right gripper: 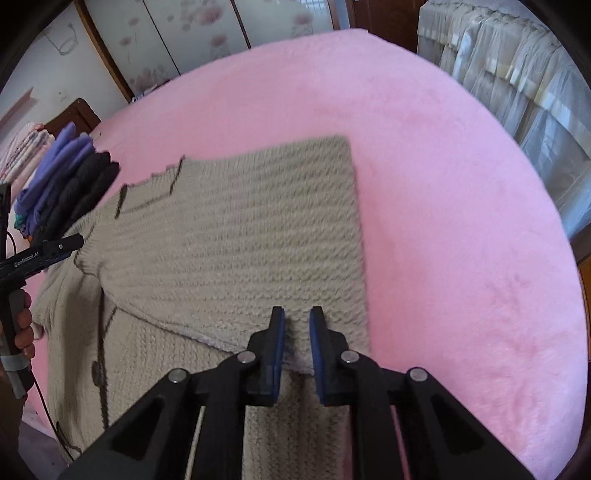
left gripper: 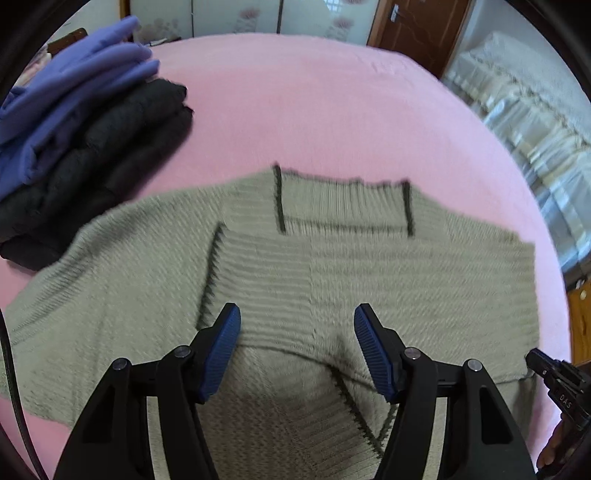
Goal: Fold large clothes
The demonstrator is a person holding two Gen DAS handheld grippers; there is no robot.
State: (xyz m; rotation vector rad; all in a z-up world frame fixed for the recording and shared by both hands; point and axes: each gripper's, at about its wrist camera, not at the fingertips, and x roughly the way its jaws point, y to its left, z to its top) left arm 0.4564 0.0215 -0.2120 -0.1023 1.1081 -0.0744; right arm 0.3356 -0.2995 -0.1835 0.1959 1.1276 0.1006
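A beige knit sweater (left gripper: 332,266) with dark trim lies flat on the pink bed cover (left gripper: 314,103), collar toward the far side. My left gripper (left gripper: 297,308) hovers over its middle, open wide, with nothing between the blue pads (left gripper: 221,350). In the right wrist view the sweater (right gripper: 240,240) has a folded-over panel with a straight right edge. My right gripper (right gripper: 296,312) stands over that panel's near edge. Its jaws are narrow but apart, and the knit beneath lies flat, not lifted. The left gripper (right gripper: 40,254) and the hand (right gripper: 22,325) holding it show at the left.
A stack of folded clothes (left gripper: 74,129), purple on black, sits on the bed's far left, close to the sweater's sleeve. The same stack (right gripper: 66,184) shows in the right view. Bare pink cover (right gripper: 461,221) extends right. Curtains (right gripper: 517,74) and wardrobe doors (right gripper: 177,33) stand beyond the bed.
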